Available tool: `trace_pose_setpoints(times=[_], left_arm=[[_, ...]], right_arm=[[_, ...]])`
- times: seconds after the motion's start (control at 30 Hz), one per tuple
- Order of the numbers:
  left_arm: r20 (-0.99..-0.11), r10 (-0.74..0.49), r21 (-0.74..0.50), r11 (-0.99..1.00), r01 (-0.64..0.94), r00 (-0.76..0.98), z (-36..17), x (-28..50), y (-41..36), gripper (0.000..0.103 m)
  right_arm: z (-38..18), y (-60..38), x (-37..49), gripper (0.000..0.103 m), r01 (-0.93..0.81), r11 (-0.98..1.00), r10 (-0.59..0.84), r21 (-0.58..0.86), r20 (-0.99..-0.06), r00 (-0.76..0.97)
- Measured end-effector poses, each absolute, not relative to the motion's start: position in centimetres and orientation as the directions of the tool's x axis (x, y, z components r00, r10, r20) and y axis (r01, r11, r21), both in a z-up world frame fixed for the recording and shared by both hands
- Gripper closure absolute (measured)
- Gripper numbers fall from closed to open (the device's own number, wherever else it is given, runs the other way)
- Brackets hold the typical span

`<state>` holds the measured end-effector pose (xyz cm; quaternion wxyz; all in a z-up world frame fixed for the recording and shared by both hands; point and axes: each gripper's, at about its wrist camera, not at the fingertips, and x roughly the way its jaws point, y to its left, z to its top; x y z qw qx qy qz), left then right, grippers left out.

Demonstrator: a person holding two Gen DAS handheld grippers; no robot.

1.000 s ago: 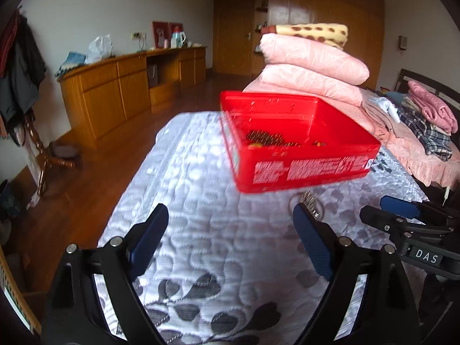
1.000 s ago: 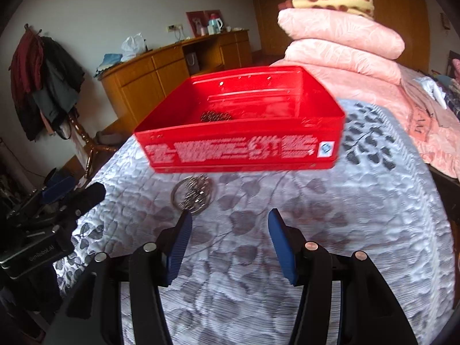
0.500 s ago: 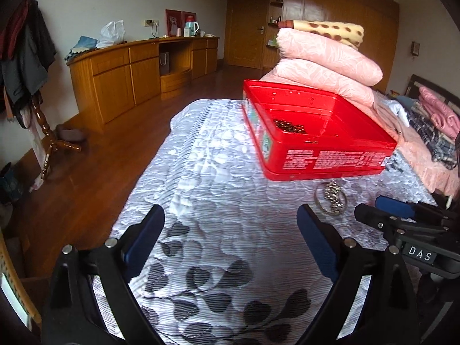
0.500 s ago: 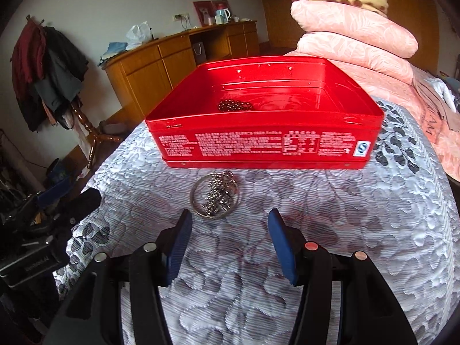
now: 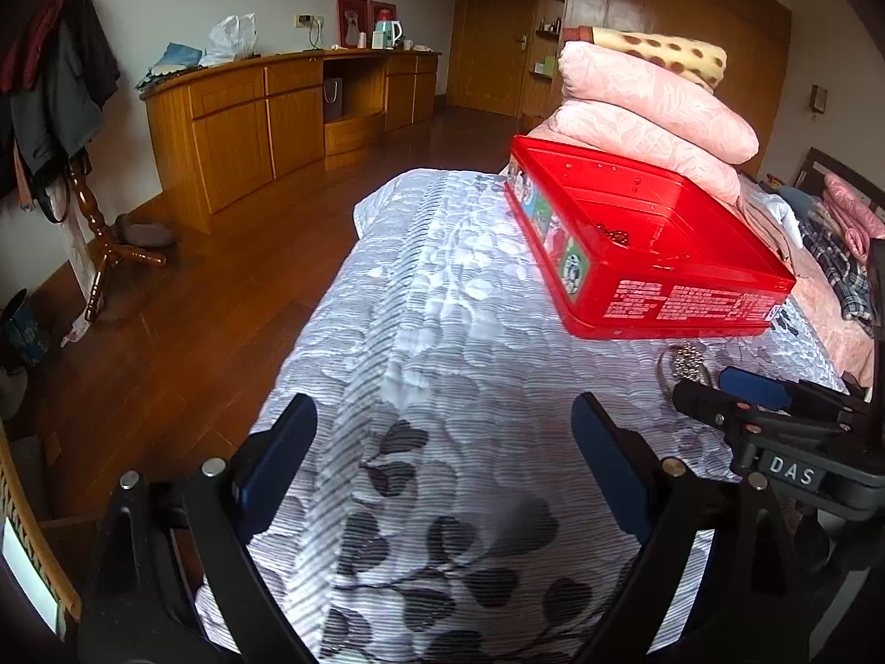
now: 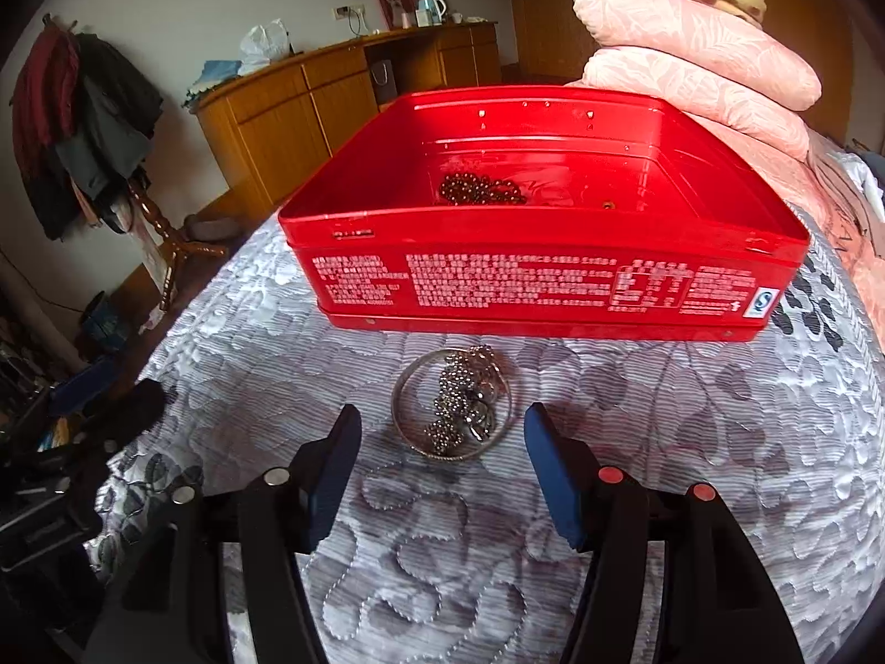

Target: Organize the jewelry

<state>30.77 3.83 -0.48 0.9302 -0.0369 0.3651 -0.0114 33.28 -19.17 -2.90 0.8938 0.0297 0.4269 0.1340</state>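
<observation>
A red open tin box (image 6: 545, 271) stands on the quilted bed; it also shows in the left wrist view (image 5: 652, 254). A dark bead bracelet (image 6: 478, 191) lies inside it. A silver bangle with a beaded chain piled in it (image 6: 453, 404) lies on the quilt just in front of the box, and partly shows in the left wrist view (image 5: 683, 359). My right gripper (image 6: 442, 442) is open and empty, its fingers either side of the bangle's near edge. My left gripper (image 5: 442, 442) is open and empty over bare quilt, left of the right gripper (image 5: 758, 393).
The grey leaf-patterned quilt (image 6: 691, 442) covers the bed. Pink pillows (image 6: 691, 55) are stacked behind the box. A wooden sideboard (image 5: 287, 105) and a coat stand (image 5: 66, 127) stand across the wooden floor to the left. The bed's left edge drops off near my left gripper.
The red box has come down from mid-air to rest on the quilt. My right gripper has moved closer to the bangle. My left gripper has drifted back and left.
</observation>
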Motion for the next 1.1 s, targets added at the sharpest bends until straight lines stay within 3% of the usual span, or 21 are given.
trace_pose_setpoints(times=[0.37,0.53,1.1], left_arm=[[-0.686,-0.083,-0.13,0.991,-0.01,0.723,-0.8,31.0,5.1,0.013],[-0.687,-0.084,-0.124,0.992,-0.002,0.722,-0.8,31.0,5.0,0.013],[-0.683,-0.058,-0.085,0.996,-0.001,0.728,-0.5,30.6,4.0,0.013]], right_arm=[[-3.4,-17.3,34.0,0.044,-0.206,0.976,0.187,0.076,-0.776,0.602],[-3.4,-17.3,34.0,0.055,-0.192,0.979,0.175,0.07,-0.776,0.607],[-1.5,-19.1,31.8,0.055,-0.21,0.97,0.233,0.124,-0.725,0.648]])
